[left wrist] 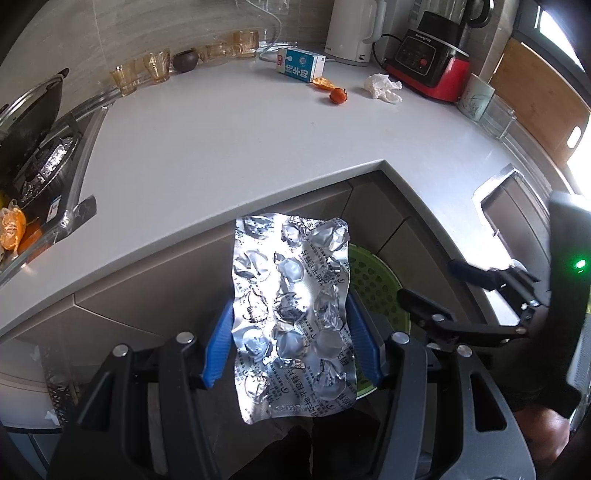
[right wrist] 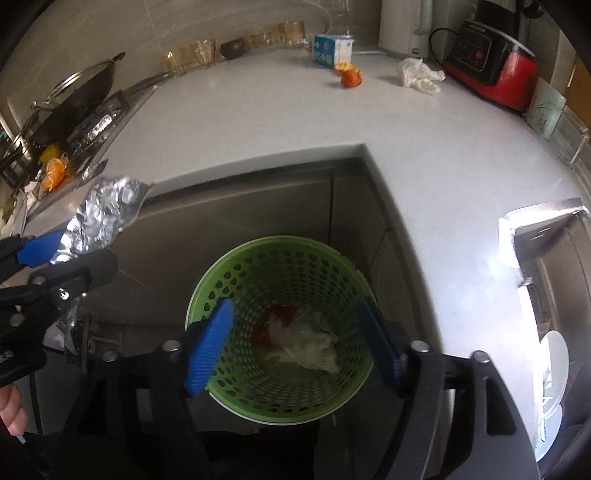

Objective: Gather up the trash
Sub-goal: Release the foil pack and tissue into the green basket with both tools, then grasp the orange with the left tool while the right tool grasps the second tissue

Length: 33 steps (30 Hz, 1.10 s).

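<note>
My left gripper (left wrist: 290, 302) is shut on a crumpled silver blister pack (left wrist: 291, 314), its blue pads pressing both long edges. The pack hangs in front of the cabinet, beside a green perforated basket (left wrist: 373, 273). In the right wrist view the same pack (right wrist: 107, 210) sticks up at the left. My right gripper (right wrist: 295, 306) stands open directly over the basket (right wrist: 280, 240), nothing between its fingers. Crumpled paper and a red scrap (right wrist: 303, 343) lie at the basket's bottom. On the counter sit a milk carton (left wrist: 301, 64), orange peel (left wrist: 338, 95) and a crumpled tissue (left wrist: 382, 86).
A white kettle (left wrist: 352, 29) and a red blender base (left wrist: 428, 62) stand at the back, amber glasses (left wrist: 159, 66) along the wall. A lidded wok (left wrist: 29, 110) sits on the stove at left with orange peel (left wrist: 13, 229) nearby. A sink (right wrist: 554, 266) lies to the right.
</note>
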Tool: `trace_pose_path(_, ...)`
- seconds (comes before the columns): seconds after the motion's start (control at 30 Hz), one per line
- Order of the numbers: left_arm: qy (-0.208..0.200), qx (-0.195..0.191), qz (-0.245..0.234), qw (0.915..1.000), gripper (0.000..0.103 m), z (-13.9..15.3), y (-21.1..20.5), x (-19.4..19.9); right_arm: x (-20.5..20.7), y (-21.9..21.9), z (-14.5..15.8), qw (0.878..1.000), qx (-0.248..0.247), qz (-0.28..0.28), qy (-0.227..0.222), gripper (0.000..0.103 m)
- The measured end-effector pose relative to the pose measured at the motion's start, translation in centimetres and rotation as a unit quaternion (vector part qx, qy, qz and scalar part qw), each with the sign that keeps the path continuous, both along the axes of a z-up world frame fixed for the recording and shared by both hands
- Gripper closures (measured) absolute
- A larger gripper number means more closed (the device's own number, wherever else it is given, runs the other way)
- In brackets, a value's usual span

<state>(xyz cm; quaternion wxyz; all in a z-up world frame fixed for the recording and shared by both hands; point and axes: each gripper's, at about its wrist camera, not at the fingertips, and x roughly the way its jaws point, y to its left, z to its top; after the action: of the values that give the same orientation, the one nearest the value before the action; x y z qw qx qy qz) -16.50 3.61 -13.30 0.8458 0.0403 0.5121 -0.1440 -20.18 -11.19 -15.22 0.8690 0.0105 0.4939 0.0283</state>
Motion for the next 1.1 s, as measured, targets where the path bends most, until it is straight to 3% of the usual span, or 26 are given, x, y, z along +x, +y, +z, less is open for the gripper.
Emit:
trace_pose_path(0.33,0.032,-0.002,-0.032,0.9989,0.046,-2.1,-2.6,0.6,-1.4,-4.1,3.7,0.998,0.001,-0.054,-0.038,0.019)
trace_pose_path(0.37,0.038,0.003,-0.038,0.9986,0.044,-2.6,-3.2,0.7,-1.5,-4.5,3.9,0.997,0.002,-0.059,-0.04,0.019)
trace_pose_path(0.43,0.047,0.015,-0.04,0.998,0.025,-3.3,-4.0,0.9,-1.7,-5.2,4.0,0.997,0.004,-0.065,-0.041,0.019)
trace_pose_path(0.6,0.056,0.022,-0.035,0.9976,0.014,-3.9,-4.9,1.2,-2.3,-6.4,3.9,0.997,0.002,-0.075,-0.037,0.019)
trace_pose_path(1.1,0.043,-0.002,-0.011,0.999,0.011,-2.1,-4.5,2.2,-2.2,-7.6,4.8,0.996,-0.003,-0.083,-0.046,0.016)
